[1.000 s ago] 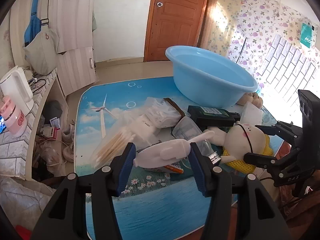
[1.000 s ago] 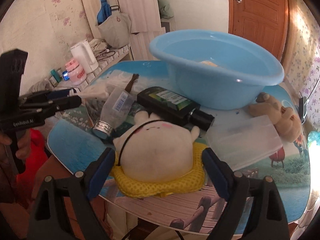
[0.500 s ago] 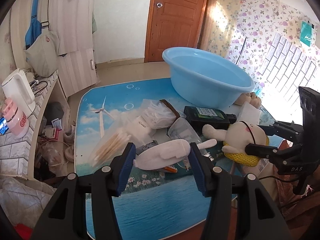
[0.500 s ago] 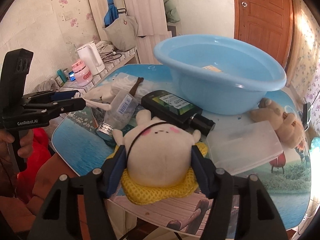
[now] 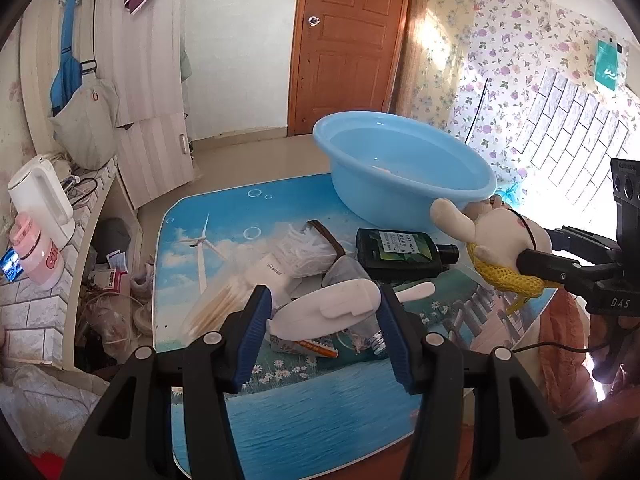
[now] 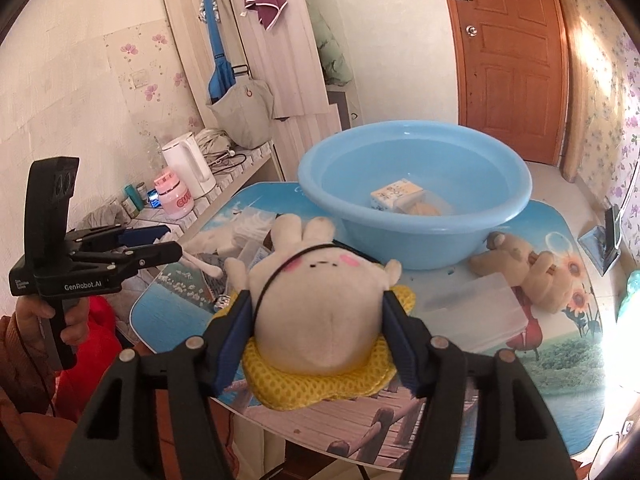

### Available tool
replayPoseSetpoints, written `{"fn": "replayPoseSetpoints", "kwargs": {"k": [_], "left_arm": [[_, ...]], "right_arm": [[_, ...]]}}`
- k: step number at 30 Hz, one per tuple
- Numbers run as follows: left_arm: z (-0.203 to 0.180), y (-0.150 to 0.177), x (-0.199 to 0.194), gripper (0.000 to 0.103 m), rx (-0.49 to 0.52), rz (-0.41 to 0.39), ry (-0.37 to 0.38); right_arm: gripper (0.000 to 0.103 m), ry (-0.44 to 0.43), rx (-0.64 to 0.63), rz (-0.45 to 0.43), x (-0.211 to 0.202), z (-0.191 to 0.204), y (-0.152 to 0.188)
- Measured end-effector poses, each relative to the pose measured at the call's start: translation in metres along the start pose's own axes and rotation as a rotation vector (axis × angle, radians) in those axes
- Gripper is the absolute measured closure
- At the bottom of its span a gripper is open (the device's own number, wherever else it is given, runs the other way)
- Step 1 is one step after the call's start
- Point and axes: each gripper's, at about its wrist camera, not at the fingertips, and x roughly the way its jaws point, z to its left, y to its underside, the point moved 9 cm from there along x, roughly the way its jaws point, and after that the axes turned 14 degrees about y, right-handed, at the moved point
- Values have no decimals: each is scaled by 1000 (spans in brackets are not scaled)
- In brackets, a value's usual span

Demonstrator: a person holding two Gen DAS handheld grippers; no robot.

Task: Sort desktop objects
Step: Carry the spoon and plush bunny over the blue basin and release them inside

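My right gripper [image 6: 316,320] is shut on a white plush rabbit [image 6: 316,300] with a yellow mesh base, lifted above the table's near edge; it also shows in the left wrist view [image 5: 496,240]. My left gripper [image 5: 322,312] is shut on a white plastic tool [image 5: 332,308] with a thin handle, held above the clutter. A blue basin [image 6: 416,184] stands behind, holding a small carton [image 6: 394,196]. The blue basin also shows in the left wrist view [image 5: 400,176].
On the table lie a dark green bottle [image 5: 400,248], bags of cotton swabs [image 5: 304,248], a pack of wooden sticks [image 5: 220,308], a brown teddy bear [image 6: 528,268] and a clear plastic box [image 6: 472,312]. A kettle [image 6: 188,168] stands on the side shelf.
My right gripper closed on the plush rabbit and lifted it off the table toward the basin. My left gripper rose slightly with the white tool.
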Motion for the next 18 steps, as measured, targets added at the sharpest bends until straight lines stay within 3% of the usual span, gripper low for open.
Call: {"fn": "replayPoseSetpoints", "kwargs": {"k": [18], "left_arm": [[-37, -36, 4, 50, 40, -41, 38]], "right_arm": [[41, -17, 37, -95, -27, -18, -19]]}}
